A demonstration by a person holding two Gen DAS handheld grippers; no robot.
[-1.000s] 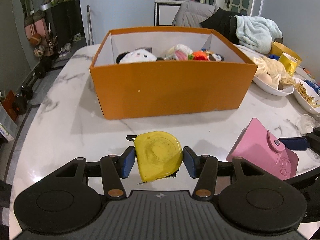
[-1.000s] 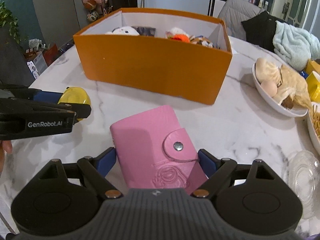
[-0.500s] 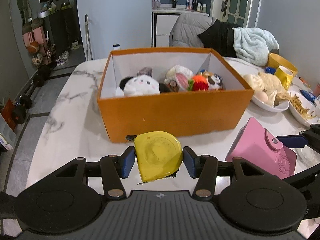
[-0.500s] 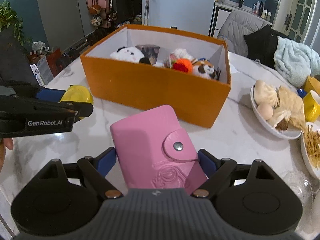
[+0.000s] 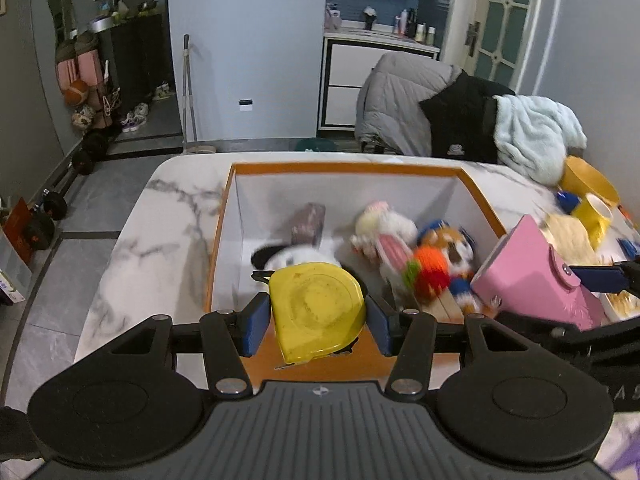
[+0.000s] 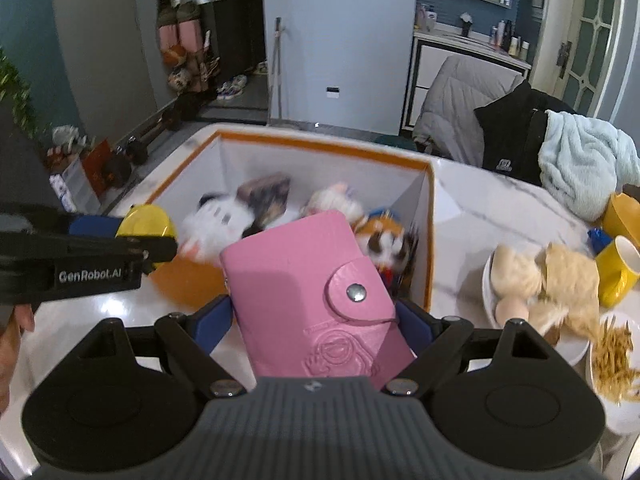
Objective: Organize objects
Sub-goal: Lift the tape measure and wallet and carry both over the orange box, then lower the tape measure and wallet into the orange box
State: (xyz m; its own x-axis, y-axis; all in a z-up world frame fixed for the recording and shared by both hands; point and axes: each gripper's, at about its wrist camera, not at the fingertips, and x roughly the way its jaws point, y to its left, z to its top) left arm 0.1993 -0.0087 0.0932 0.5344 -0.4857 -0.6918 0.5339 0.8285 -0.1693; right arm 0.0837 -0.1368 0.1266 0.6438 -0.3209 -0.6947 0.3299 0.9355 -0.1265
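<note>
My left gripper (image 5: 316, 326) is shut on a yellow tape measure (image 5: 318, 314), held over the near wall of the orange box (image 5: 344, 169). My right gripper (image 6: 314, 326) is shut on a pink snap wallet (image 6: 308, 284), also raised above the box's near edge. The box (image 6: 324, 150) has white inner walls and holds several plush toys (image 5: 400, 240) and a small dark box (image 5: 307, 222). In the right wrist view the left gripper (image 6: 120, 236) with the tape measure (image 6: 148, 220) shows at the left; in the left wrist view the wallet (image 5: 532, 276) shows at the right.
The box stands on a white marble table (image 5: 160, 216). To its right are a white bowl of food (image 6: 532, 276), a plate of fries (image 6: 616, 364), a yellow mug (image 6: 620, 268) and a yellow bowl (image 5: 588, 180). Chairs draped with jackets and a pale blue towel (image 6: 584, 164) stand behind.
Both grippers have risen and moved forward with their objects, from in front of the box to above its near wall; the inside of the box now shows more fully.
</note>
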